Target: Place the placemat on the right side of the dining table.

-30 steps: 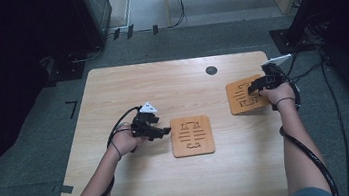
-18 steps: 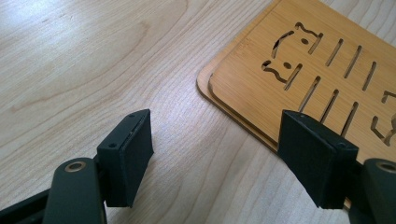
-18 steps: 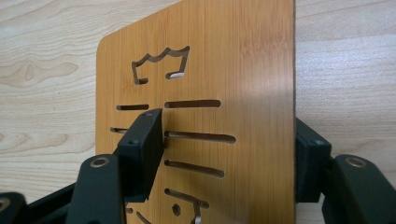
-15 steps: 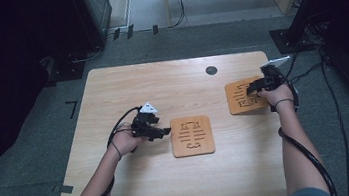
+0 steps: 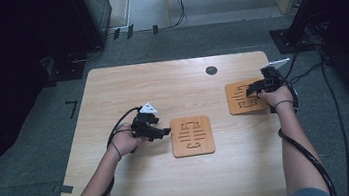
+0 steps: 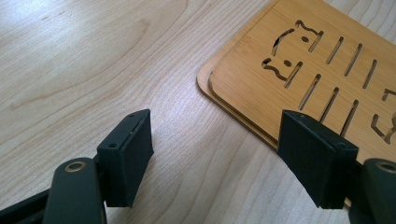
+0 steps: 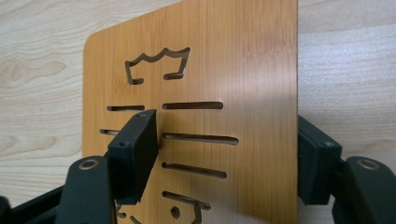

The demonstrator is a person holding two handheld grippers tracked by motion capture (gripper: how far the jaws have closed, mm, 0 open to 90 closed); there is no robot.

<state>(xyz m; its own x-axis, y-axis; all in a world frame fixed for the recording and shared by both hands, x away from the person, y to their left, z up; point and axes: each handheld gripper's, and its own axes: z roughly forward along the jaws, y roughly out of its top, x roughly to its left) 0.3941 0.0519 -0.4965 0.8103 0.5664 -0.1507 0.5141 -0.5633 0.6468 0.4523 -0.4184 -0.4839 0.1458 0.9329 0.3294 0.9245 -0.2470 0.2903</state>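
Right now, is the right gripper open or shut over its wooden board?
Open. The right gripper has just been opening; its jaws stand apart over the flat wooden board, one beyond its edge, gripping nothing.

I see a pale wood-grain counter (image 5: 126, 91), smooth, low sheen. Two bamboo-look trivets (image 5: 192, 136) (image 5: 241, 97), fine-grained, matt. My claw pads (image 6: 128, 156): matt black plastic.

The high view is looking forward and down from above the person's side, taking in the whole table (image 5: 126, 89) from far. The left gripper view is looking very closely along its jaws at the corner of the middle wooden trivet (image 6: 299, 79), which the high view is also showing (image 5: 192, 135). The right gripper view is looking closely down on the far-right trivet (image 7: 224, 70), also shared with the high view (image 5: 239, 98).
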